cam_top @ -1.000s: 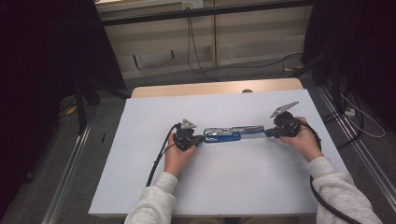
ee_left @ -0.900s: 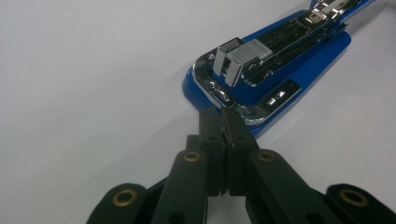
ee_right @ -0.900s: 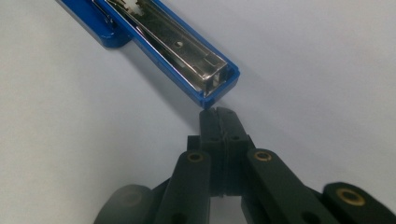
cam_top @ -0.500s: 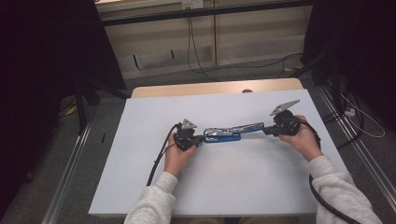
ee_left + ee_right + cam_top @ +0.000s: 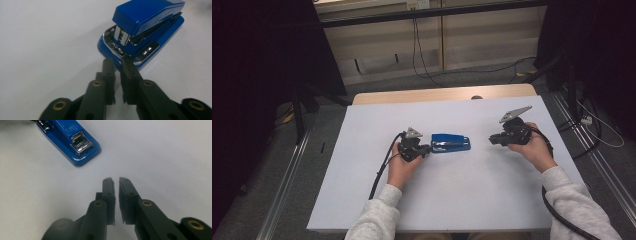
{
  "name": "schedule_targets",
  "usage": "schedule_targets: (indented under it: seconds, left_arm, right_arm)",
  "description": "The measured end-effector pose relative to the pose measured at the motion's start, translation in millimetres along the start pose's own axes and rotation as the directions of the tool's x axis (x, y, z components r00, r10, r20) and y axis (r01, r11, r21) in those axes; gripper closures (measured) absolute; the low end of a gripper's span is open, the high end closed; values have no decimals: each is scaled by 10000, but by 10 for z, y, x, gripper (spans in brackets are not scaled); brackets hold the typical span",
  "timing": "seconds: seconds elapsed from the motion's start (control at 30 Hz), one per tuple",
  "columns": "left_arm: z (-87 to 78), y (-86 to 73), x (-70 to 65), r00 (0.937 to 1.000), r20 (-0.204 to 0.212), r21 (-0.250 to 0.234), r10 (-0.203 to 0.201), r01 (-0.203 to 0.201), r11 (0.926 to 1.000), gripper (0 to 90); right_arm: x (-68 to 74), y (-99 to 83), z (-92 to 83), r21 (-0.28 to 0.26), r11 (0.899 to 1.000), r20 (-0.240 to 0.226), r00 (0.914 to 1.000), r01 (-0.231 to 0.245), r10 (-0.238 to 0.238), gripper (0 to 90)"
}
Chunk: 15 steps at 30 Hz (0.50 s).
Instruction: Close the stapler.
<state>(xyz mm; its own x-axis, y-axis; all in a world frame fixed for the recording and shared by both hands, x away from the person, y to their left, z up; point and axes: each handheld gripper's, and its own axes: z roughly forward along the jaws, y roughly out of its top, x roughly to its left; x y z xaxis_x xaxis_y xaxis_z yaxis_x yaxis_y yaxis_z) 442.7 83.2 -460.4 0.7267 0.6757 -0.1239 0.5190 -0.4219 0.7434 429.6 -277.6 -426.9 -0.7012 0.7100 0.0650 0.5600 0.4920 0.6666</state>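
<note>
**Blue stapler lies free on desk, both claws slightly parted**

Blue stapler [image 5: 451, 143] lies flat on the white desk [image 5: 462, 200], about mid-desk, between the 2 claws. Left claw [image 5: 426, 149] sits just beside the stapler's left end; in the left gripper view its fingertips [image 5: 109, 65] are right at the stapler [image 5: 142, 32] base edge, can't tell if they touch it. Jaws have just been opening: a narrow gap now, nothing between them. Stapler top is hinged up a little at that end, metal parts showing. Right claw [image 5: 492, 140] is off to the right, apart from the stapler, aimed at it. Its jaws have also just been opening: small gap, nothing pinched. In the right gripper view, right claw [image 5: 115, 181] is over bare desk, stapler [image 5: 72, 142] at upper left.
</note>
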Motion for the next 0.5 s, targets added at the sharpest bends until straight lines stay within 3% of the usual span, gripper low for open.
schedule_targets:
  seconds: [0.2, 0.23, 0.4, 0.5]
  left_arm:
    - [-147, 21, -2, 9990, 249, -286, -364, 371, 9989, 540]
    - [-177, 21, -5, 9991, 222, -246, -370, 375, 9990, 448]
    - [-342, 14, -1, 9969, 777, -670, -145, 197, 9976, 372]
    - [-412, 13, 15, 9945, 990, -830, -351, 434, 9956, 275]
  right_arm:
    - [42, -62, -49, -244, 9994, -386, 9990, -226, 216, 662]
    - [43, -73, -63, -275, 9991, -446, 9985, -328, 315, 622]
    - [79, -116, -119, -536, 9969, -406, 9976, -580, 559, 485]
    - [125, -147, -151, -610, 9959, -377, 9972, -674, 651, 406]
